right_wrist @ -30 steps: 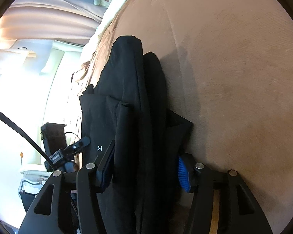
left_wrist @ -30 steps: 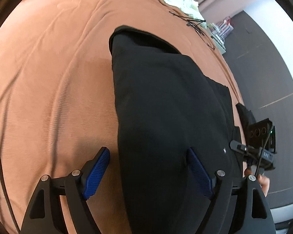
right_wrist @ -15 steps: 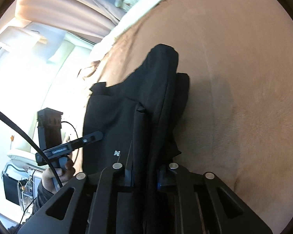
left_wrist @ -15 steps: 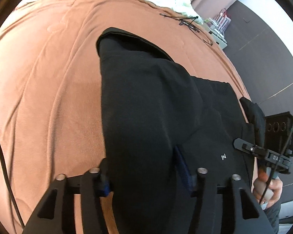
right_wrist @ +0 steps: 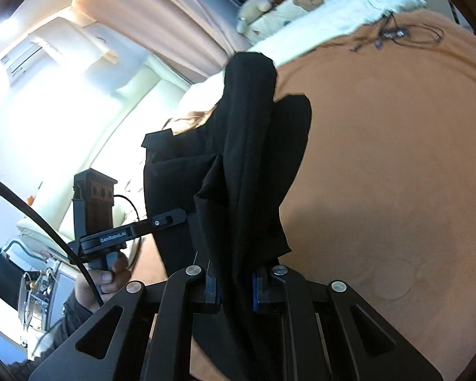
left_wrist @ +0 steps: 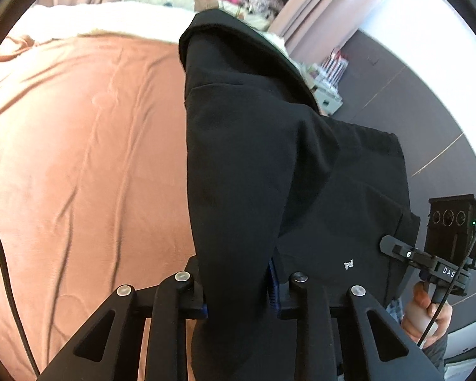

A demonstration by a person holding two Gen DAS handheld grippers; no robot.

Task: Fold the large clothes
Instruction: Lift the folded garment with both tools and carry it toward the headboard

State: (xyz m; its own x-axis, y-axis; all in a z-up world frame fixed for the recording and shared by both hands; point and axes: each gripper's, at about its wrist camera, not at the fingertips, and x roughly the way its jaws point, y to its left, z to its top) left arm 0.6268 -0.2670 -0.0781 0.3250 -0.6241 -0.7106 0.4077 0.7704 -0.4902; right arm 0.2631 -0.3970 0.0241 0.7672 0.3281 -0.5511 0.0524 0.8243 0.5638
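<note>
A large black garment (left_wrist: 254, 158) hangs in folds above the salmon bed cover (left_wrist: 79, 158), lifted at its near edge. My left gripper (left_wrist: 238, 289) has a thick fold of it between its blue pads, and its jaws are closing on the cloth. The right wrist view shows the same garment (right_wrist: 247, 158) bunched and draped, with my right gripper (right_wrist: 233, 285) shut on a narrow bunch of it. Its far end still lies on the bed cover (right_wrist: 396, 158). Each view shows the person's other hand (left_wrist: 425, 314) (right_wrist: 111, 276) gripping a handle.
White bedding (left_wrist: 95, 19) and plush toys (right_wrist: 257, 6) lie at the head of the bed. A tangle of thin cables (right_wrist: 396, 35) rests on the cover at the far right. A small shelf unit (left_wrist: 330, 76) stands beside the bed on grey floor.
Both grippers closed on the garment's near edge and rose, lifting it off the cover. The room beyond the bed has come into view.
</note>
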